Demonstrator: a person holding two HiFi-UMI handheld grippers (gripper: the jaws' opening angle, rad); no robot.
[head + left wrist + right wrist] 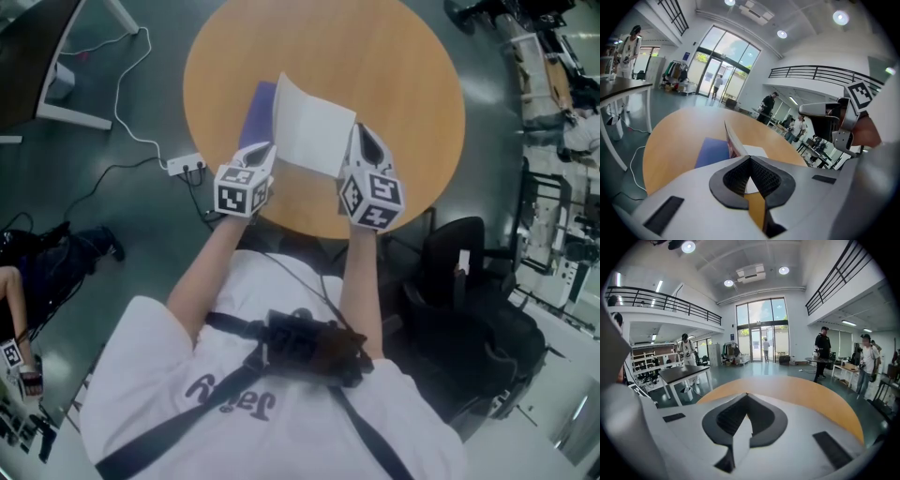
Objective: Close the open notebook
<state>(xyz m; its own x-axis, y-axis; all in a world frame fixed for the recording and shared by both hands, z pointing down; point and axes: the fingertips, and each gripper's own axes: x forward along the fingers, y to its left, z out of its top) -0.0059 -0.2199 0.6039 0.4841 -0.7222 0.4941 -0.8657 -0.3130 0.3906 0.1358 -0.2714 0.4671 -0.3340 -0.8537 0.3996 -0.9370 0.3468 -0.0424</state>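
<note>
Wood-topped round table (412, 112), bearing near its front edge a blue-covered notebook (259, 109), open, its white leaf (314, 136) raised off the cover. Left gripper (262, 156), jaws closed on the leaf's left edge. Right gripper (361, 139), jaws closed on its right edge.

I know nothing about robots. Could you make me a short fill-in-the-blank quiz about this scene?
1. The table under the notebook is ___ in shape.
2. The notebook's lifted page is ___ in colour.
3. The left gripper has its jaws ___ on that page.

Missing words: round; white; shut
</note>
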